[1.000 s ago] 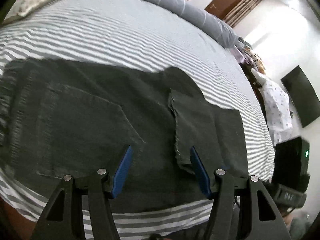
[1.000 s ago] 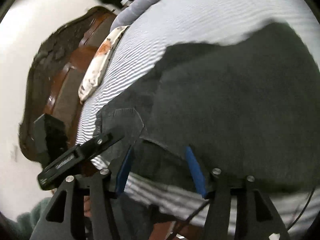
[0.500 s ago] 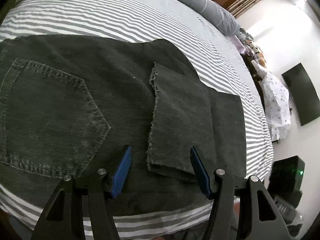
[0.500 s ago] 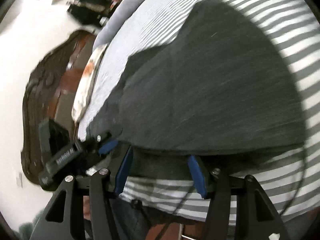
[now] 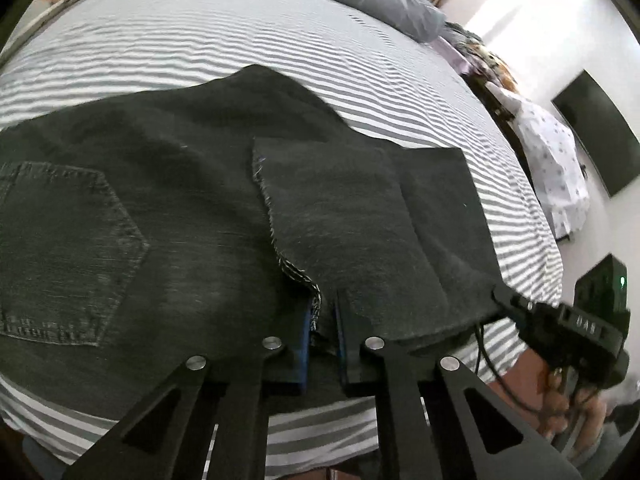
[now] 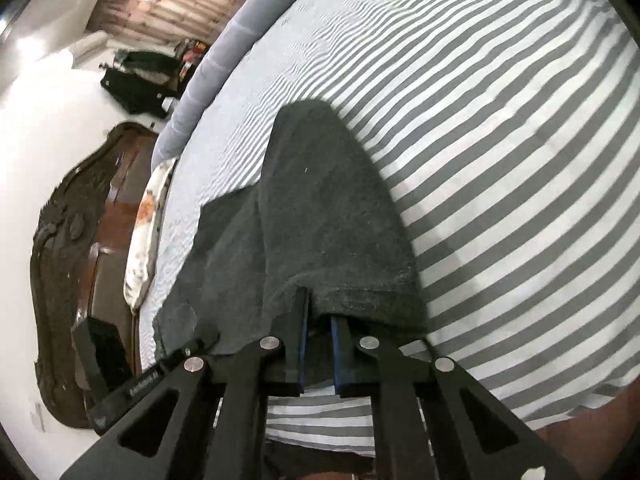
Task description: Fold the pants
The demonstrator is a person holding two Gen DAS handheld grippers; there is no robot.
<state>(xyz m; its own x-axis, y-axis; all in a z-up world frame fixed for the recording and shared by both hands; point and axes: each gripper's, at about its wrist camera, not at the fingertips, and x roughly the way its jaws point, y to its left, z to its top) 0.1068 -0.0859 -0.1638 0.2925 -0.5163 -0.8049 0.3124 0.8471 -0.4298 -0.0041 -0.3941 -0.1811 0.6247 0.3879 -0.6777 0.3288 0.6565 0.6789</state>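
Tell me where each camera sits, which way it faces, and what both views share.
Left wrist: rides the left gripper, facing across the bed over the pants; its shut fingers show, plus the right gripper and hand.
Right wrist: rides the right gripper, facing along the near bed edge toward the headboard; its fingers pinch the fold.
Shared: pants, striped bed.

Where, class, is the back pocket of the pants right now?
In the left wrist view, the back pocket lies flat at the far left of the pants, left of the frayed hem that the left gripper pinches, on the striped bed.
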